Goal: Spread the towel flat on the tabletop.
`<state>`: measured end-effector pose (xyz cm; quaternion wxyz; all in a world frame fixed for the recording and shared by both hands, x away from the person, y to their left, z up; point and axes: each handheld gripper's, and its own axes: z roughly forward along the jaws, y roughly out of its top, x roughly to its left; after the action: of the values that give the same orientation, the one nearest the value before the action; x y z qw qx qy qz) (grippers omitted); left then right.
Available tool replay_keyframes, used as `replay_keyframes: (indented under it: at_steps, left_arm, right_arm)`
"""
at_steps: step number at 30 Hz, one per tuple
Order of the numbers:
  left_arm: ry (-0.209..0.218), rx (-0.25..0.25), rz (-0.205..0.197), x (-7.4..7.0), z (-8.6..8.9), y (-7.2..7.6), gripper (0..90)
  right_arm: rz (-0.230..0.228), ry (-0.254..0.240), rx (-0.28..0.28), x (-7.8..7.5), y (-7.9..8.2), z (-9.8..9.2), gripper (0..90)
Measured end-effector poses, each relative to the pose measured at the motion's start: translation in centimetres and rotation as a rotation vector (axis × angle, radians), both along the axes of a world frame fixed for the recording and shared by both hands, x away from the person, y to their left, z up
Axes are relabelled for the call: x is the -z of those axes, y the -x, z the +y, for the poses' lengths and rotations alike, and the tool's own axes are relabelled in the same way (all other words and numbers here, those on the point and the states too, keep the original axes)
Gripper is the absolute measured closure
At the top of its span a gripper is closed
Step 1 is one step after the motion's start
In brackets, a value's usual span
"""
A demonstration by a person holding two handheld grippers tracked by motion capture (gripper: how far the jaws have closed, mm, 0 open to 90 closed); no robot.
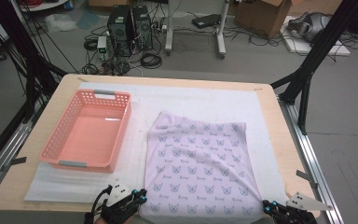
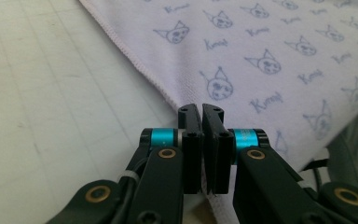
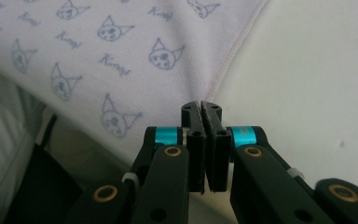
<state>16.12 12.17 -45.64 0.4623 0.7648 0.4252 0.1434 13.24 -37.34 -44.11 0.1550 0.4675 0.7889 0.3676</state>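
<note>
A pale lilac cloth [image 1: 198,163] printed with small cat faces lies spread flat on the white mat, right of centre. My left gripper [image 1: 142,195] sits at its near left corner. In the left gripper view the jaws of the left gripper [image 2: 201,109] are shut, the hem of the cloth [image 2: 261,56] runs into them and fabric shows below them. My right gripper [image 1: 268,205] is at the near right corner. In the right gripper view the right gripper [image 3: 201,106] is shut where the hem of the cloth [image 3: 98,46] meets its tips.
An empty pink plastic basket [image 1: 51,140] stands on the left half of the white mat [image 1: 205,100]. The wooden table edge [image 1: 289,154] runs close by on the right. Beyond the table are computers, cables and stands on the floor.
</note>
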Motion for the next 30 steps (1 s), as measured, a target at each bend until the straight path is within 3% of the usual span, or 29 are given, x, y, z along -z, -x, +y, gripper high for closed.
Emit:
replay_keyframes:
  at_steps: [1,2,3,8,11,14,15,16,18,24,27,28,30]
  left_arm:
    - [0.005,-0.008,-0.025,-0.1,-0.1,-0.1,78.8]
    - [0.015,-0.027,-0.044,-0.1,-0.1,-0.3,66.6]
    - [0.030,-0.042,-0.050,-0.1,0.0,-0.5,58.8]
    - [0.053,-0.087,-0.047,0.2,0.0,-2.3,51.2]
    - [0.038,-0.070,-0.023,0.8,-0.7,-3.2,50.0]
    - [-0.014,-0.071,-0.080,1.0,-1.5,-2.8,52.9]
    - [-0.047,-0.075,-0.112,1.1,-1.6,-2.6,60.0]
    - [-0.046,-0.070,-0.117,1.2,-1.5,-2.5,68.0]
    - [-0.026,-0.062,-0.078,0.9,-1.4,-2.4,86.9]
    - [-0.013,-0.018,-0.035,0.5,-0.7,-0.4,87.6]
    - [-0.006,0.015,-0.035,0.1,-0.5,-0.2,86.9]
    - [0.002,0.018,-0.043,0.1,-0.5,-0.3,84.6]
    - [0.012,-0.005,-0.060,0.2,-0.5,-0.5,67.9]
  right_arm:
    - [0.002,0.006,-0.010,0.1,0.2,0.1,87.0]
    - [-0.001,0.005,-0.009,0.0,0.4,0.3,84.1]
    - [-0.015,0.010,-0.005,-0.1,0.3,0.4,76.0]
    - [-0.082,-0.035,0.067,-0.6,-1.5,1.0,63.0]
    - [-0.087,0.015,0.101,0.0,-3.1,1.6,60.1]
    - [-0.070,0.036,0.103,0.9,-4.0,2.1,65.5]
    - [-0.071,0.026,0.091,0.9,-4.2,2.1,72.6]
    - [-0.065,0.024,0.072,0.9,-4.2,2.1,82.6]
    - [-0.068,0.048,0.045,0.7,-4.0,2.4,87.6]
    - [-0.040,0.050,0.030,0.3,-2.6,1.2,88.7]
    - [-0.023,0.062,0.012,0.1,-1.4,0.4,88.7]
    - [-0.018,0.064,0.006,0.0,-1.2,0.2,88.6]
    - [-0.026,0.057,0.015,-0.1,-1.0,0.3,85.5]
